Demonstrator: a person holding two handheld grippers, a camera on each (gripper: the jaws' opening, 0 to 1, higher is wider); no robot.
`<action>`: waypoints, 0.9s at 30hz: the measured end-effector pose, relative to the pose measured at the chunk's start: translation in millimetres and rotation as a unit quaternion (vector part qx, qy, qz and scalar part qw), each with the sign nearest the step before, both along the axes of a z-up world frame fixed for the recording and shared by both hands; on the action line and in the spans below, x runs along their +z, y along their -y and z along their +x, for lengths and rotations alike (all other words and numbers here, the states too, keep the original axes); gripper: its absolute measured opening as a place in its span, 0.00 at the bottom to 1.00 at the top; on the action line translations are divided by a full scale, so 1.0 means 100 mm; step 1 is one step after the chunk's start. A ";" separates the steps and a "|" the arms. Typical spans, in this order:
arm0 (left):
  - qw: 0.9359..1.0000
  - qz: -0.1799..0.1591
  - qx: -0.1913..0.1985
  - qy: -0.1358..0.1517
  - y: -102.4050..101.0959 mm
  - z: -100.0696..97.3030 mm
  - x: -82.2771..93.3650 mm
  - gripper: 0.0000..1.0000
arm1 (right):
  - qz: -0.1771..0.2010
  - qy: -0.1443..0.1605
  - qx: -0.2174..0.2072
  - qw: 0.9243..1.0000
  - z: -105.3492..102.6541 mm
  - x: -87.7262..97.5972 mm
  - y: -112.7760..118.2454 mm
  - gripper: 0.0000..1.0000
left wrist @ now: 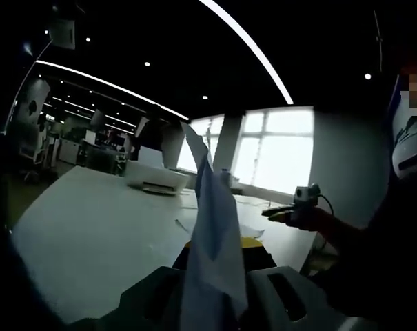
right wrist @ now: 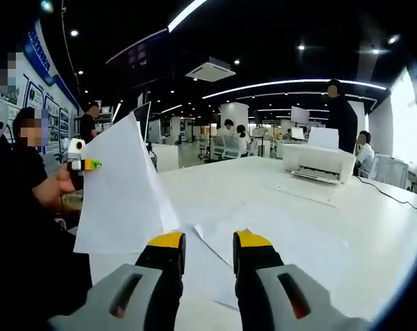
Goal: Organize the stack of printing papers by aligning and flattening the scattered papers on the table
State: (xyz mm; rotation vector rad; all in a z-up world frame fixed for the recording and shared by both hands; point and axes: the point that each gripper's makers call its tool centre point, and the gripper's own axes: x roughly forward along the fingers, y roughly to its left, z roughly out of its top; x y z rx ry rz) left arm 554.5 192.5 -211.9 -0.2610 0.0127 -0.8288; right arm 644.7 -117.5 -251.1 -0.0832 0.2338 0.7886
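Above the white worktop (right wrist: 373,207), a limp, light sheet (left wrist: 211,241) is pinched near its edge by the left claw (left wrist: 215,276); the right claw (right wrist: 208,252) is held released, grasping nothing

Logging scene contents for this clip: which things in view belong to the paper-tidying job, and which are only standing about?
Job:
- lifted sheet, clamped in the left gripper
- loose sheets lying flat on the table
- right gripper, open over them

Just about:
- printer at the table's far side
- its cable
- office chairs behind
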 end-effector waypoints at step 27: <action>1.000 0.000 0.001 -0.003 -0.02 0.00 -0.02 0.06 | -0.002 -0.008 -0.010 1.000 0.08 -0.08 0.12 0.25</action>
